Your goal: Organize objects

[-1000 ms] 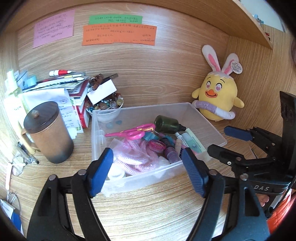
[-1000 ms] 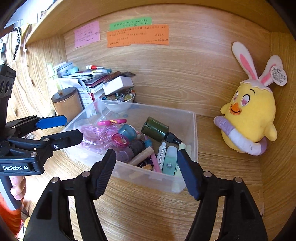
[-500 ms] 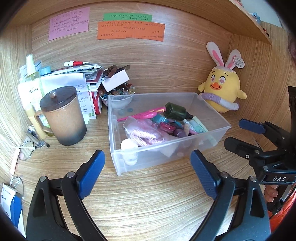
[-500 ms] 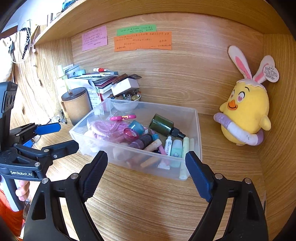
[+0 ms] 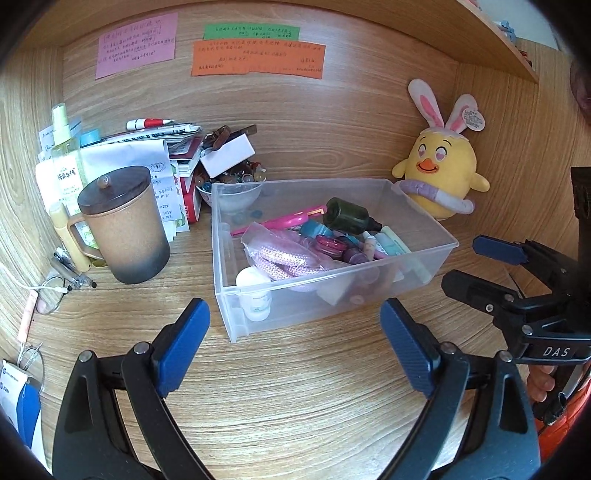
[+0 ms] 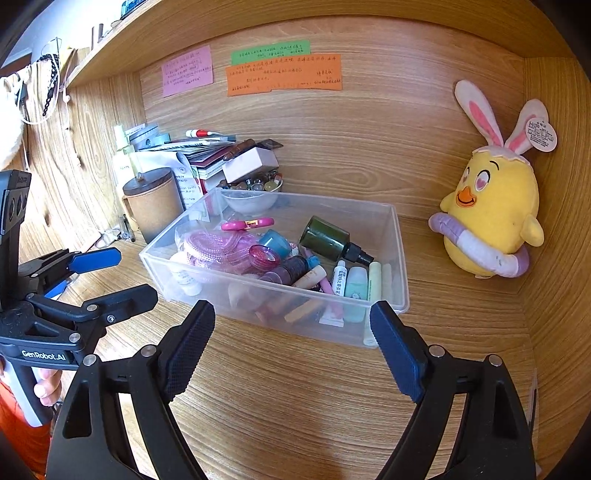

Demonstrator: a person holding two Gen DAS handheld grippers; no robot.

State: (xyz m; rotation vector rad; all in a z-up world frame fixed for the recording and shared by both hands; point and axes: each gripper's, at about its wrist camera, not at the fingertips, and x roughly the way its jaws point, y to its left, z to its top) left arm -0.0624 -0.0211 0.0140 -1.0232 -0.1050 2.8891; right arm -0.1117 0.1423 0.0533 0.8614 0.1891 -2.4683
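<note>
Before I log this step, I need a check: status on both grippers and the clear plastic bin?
Left gripper open, empty. Right gripper open, empty. Clear plastic bin on the wooden desk, full of small items, untouched. Nothing between grippers and bin.

Wood-grain desk (image 5: 295, 406) w/ matching back wall (image 5: 332, 122), shelf (image 6: 258, 14) overhead.

Both views were bright with soft daylight and quite sharp in the centre. The clear plastic storage box (image 5: 334, 280) threw only a faint shadow in front of itself on the wooden desk (image 5: 295, 387). The fisheye lens bent the wood grain strongly around the box, and the picture corners were black.
</note>
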